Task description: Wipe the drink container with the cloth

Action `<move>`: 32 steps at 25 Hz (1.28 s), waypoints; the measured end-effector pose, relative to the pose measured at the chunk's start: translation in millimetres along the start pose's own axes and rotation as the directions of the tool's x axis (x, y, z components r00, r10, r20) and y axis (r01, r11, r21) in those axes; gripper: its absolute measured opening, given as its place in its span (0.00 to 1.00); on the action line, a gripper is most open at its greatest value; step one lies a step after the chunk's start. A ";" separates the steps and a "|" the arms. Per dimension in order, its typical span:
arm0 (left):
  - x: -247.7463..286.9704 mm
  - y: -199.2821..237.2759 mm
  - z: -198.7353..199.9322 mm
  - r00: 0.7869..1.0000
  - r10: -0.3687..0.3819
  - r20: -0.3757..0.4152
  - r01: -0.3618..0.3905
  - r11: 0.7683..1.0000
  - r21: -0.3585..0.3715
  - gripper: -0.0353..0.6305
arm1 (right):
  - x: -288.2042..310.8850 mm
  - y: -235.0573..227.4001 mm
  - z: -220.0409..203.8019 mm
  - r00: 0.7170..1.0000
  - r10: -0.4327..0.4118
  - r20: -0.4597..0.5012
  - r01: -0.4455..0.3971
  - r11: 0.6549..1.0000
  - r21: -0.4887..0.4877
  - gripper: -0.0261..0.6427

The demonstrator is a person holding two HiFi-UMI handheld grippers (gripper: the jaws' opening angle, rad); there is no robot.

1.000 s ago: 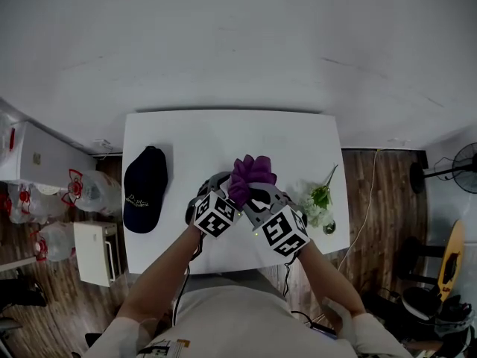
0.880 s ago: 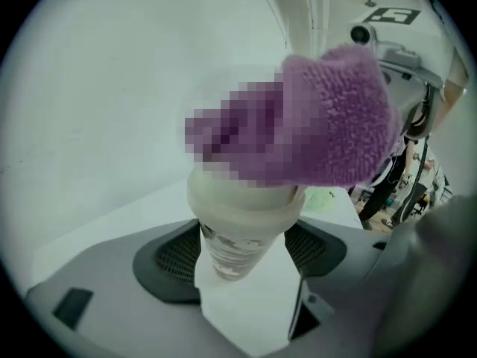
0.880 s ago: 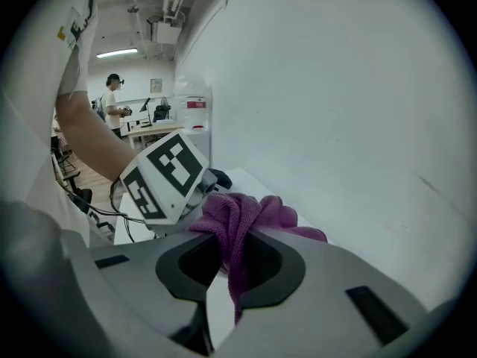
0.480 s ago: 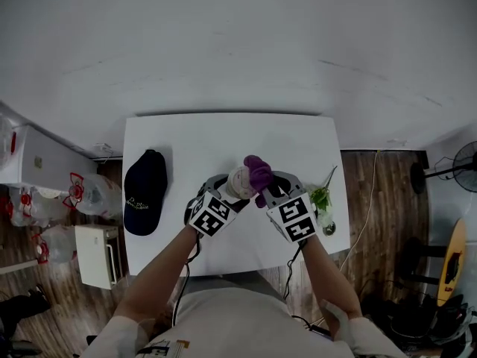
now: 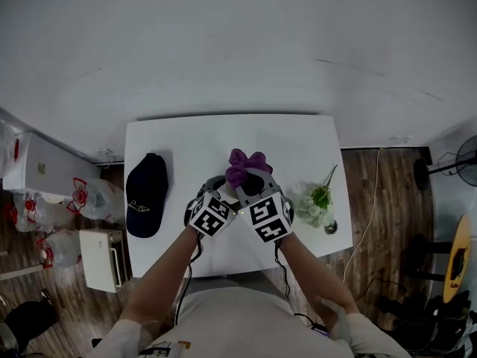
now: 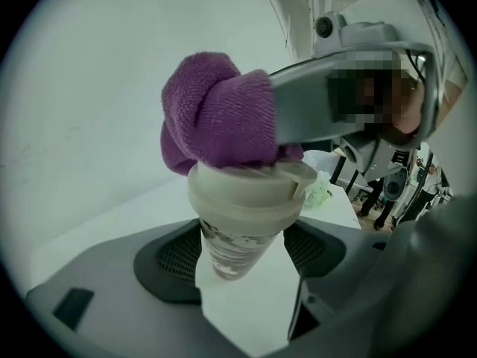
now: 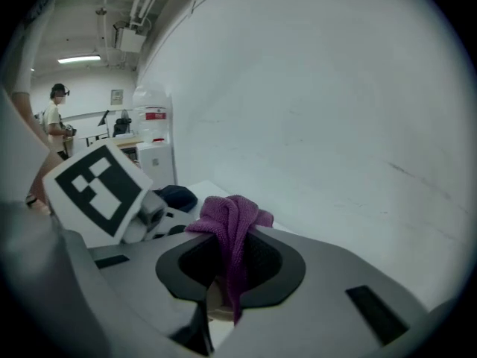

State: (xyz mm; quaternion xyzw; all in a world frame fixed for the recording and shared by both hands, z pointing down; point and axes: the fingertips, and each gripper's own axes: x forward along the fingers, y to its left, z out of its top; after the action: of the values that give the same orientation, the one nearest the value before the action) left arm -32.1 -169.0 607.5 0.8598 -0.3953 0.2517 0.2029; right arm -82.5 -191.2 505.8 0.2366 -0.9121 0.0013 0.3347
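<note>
The person's forearms [image 5: 168, 267] meet in front, each gripper tilted downward over the white table [image 5: 298, 140]. The left gripper [image 6: 242, 256] clamps the body of the drink container [image 6: 240, 218]. The right gripper [image 7: 229, 278] pinches the purple cloth [image 6: 216, 118], which lies on the lid [image 6: 250, 183], apparently touching it.

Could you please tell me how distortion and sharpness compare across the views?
Head view: evenly lit, sharp, table edges slightly bowed. Left gripper view: fisheye, dark corners, cup and cloth crisp. Right gripper view: fisheye too, dark corners, cloth close-up.
</note>
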 end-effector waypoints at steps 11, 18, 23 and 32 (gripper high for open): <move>-1.9 -3.0 -2.1 1.000 -0.002 -0.014 0.002 0.999 0.036 0.59 | -42.7 31.1 -26.3 0.981 0.192 -0.016 -0.191 0.981 0.043 0.16; -2.2 -1.2 -2.2 0.998 -0.027 -0.049 0.028 0.999 0.019 0.59 | -65.3 -15.6 -77.7 0.996 0.087 -0.013 -0.078 0.935 0.345 0.16; -1.9 0.8 -1.5 0.998 -0.025 -0.056 0.026 1.000 0.016 0.59 | -66.8 -15.9 -88.3 0.997 0.083 0.002 -0.078 0.930 0.359 0.16; -3.8 9.5 4.3 0.998 -0.005 -0.056 0.005 1.000 0.007 0.59 | -41.0 -6.6 -78.2 0.988 0.151 0.037 -0.155 0.951 0.268 0.17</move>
State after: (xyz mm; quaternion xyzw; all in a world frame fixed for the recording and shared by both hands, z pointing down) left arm -40.5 -174.9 603.3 0.8540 -0.3866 0.2766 0.2115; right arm -4.7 -166.8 540.3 0.2087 -0.9217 0.1497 0.2906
